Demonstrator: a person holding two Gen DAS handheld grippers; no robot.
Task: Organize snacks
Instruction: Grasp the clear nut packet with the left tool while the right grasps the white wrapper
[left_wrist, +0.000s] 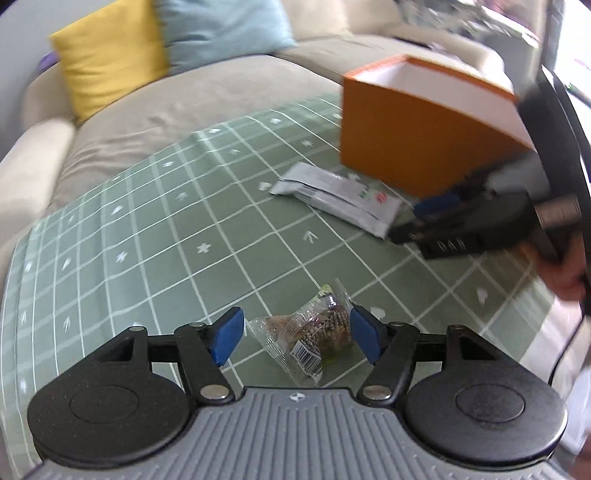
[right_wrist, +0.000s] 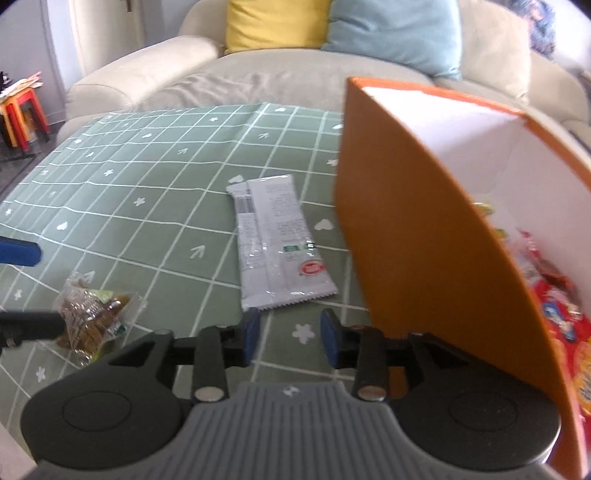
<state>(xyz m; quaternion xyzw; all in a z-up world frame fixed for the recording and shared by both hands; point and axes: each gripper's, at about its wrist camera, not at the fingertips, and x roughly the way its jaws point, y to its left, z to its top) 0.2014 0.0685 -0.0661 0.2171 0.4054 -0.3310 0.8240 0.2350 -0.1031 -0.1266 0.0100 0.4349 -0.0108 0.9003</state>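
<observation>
Blue-padded left gripper (left_wrist: 296, 334) stands with fingers apart around a clear-wrapped brown snack (left_wrist: 314, 328) on green checked cloth (left_wrist: 147, 221). Rightward lie a long white wrapper (right_wrist: 275, 240), the right gripper (right_wrist: 290, 338) likewise apart and empty, then an orange cardboard box (right_wrist: 424, 258) holding red packets.

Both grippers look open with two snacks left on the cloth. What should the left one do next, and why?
Probably close the left gripper on the clear-wrapped snack: it lies on the green cloth between the open blue fingers, not gripped. The orange box already holds snacks.
</observation>
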